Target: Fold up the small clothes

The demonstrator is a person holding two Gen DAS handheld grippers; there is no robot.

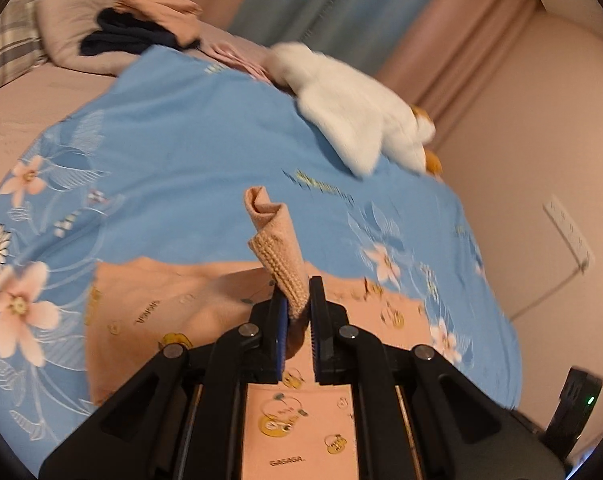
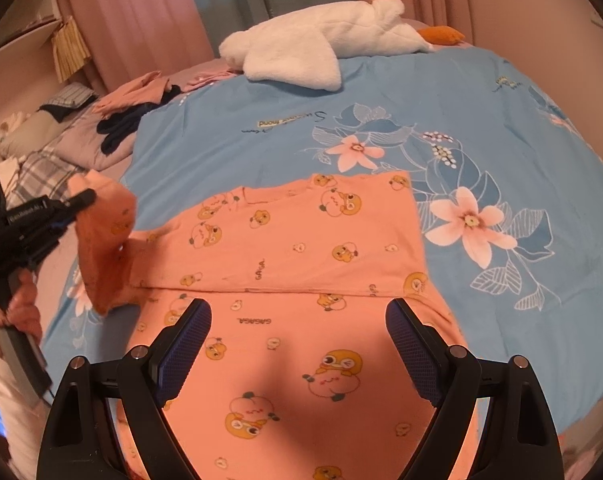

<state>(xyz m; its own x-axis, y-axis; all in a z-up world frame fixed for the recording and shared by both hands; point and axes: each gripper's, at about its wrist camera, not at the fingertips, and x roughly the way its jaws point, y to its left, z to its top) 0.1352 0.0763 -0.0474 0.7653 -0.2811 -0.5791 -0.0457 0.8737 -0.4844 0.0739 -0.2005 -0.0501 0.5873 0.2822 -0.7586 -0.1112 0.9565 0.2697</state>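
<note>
Now the left gripper (image 1: 298, 312) pinches a sleeve cuff (image 1: 279, 256) of the peach shirt (image 2: 301, 248) (spread mid-frame on the blue bedcover (image 2: 261, 128)); the right gripper (image 2: 298, 344) stands spread above it.

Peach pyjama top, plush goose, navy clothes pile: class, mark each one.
peach pyjama top (image 2: 293, 236): right wrist view, folded upper panel.
plush goose (image 2: 301, 48): right wrist view, white body.
navy clothes pile (image 1: 129, 36): left wrist view, dark heap's middle.
</note>
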